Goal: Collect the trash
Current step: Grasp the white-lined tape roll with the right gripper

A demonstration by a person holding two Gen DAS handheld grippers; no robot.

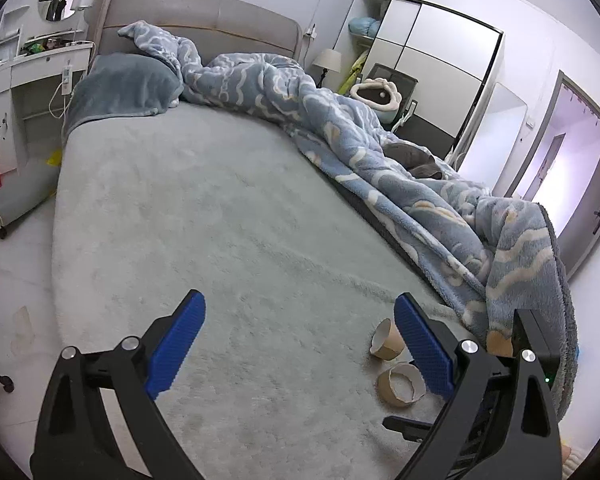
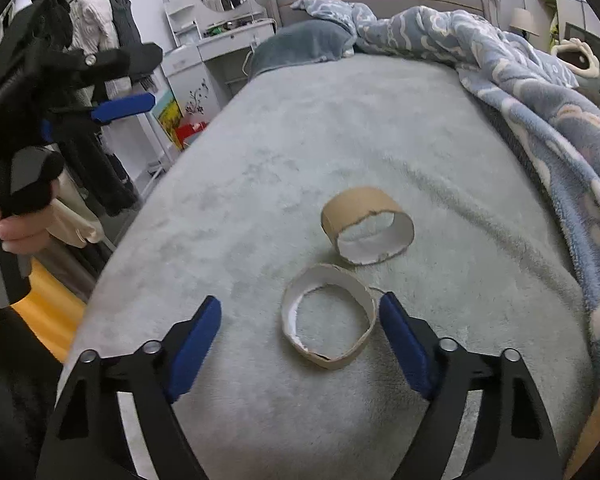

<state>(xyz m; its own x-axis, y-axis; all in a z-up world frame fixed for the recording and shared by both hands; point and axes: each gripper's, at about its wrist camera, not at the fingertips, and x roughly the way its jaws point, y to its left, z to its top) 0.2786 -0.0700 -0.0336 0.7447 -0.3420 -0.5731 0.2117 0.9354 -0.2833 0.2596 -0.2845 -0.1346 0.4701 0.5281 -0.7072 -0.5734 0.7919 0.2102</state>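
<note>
A bedroom scene seen from two hand-held tools above a bed covered in a pale grey-green plush bedspread (image 2: 284, 152).

In the right wrist view, the right tool (image 2: 300, 312) hangs low over the near end of the bed with its two blue-padded fingers spread wide apart, clamped on nothing. Two torn brown cardboard tape-roll rings with white inner faces lie on the bedspread. The nearer ring (image 2: 329, 320) lies flat between the fingers, toward the finger at 4 o'clock, and looks to touch that finger's tip. The farther ring (image 2: 367, 225) sits just beyond it at about 12 o'clock from the nearer one, tipped on its edge with its opening facing the camera; the two rings are near each other but apart.

The left tool (image 2: 112, 80) appears at 10 o'clock in this view, held in a bare hand (image 2: 8, 224), off the left edge of the bed.

In the left wrist view, the left tool (image 1: 300, 312) is also spread wide and grips nothing. Both rings show at 4 o'clock, beside its right finger: the farther ring (image 1: 386, 340) and the nearer ring (image 1: 400, 384).

A crumpled blue fleece blanket with cream cloud patterns (image 1: 380, 148) is heaped along the right side of the bed, from 12 to 3 o'clock. A grey padded headboard (image 1: 204, 20) stands at 12 o'clock.
</note>
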